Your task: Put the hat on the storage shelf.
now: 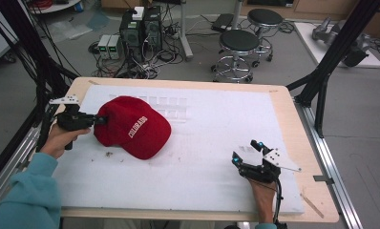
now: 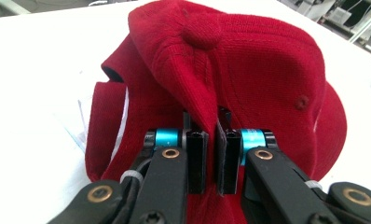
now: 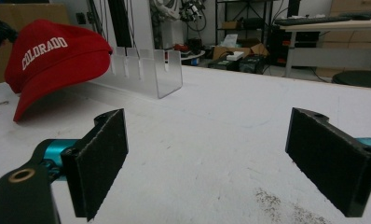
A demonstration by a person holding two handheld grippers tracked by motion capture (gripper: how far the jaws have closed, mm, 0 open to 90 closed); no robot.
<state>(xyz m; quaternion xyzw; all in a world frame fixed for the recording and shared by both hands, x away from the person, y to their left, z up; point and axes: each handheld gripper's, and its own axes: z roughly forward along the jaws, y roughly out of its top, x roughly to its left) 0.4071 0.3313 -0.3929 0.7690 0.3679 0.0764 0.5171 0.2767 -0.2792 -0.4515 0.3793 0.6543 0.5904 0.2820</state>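
A red cap (image 1: 133, 128) lettered COLORADO lies on the white mat (image 1: 202, 176) at about ten o'clock from the mat's centre, brim toward five o'clock; the left gripper (image 1: 100, 120) meets it from nine o'clock, held in a hand (image 1: 59, 138) with a teal sleeve (image 1: 28, 195); in the left gripper view the jaws are pinched together on a raised fold of the cap's (image 2: 230, 70) crown fabric, just below the top button. The right gripper (image 1: 248, 151) rests low on the mat at four o'clock, well apart from the cap; its jaws stand wide apart with bare mat between them. A clear acrylic rack (image 3: 144, 70) stands just behind the cap at twelve o'clock. Two black stools (image 1: 238, 45) stand on the floor beyond the table (image 1: 293, 119).
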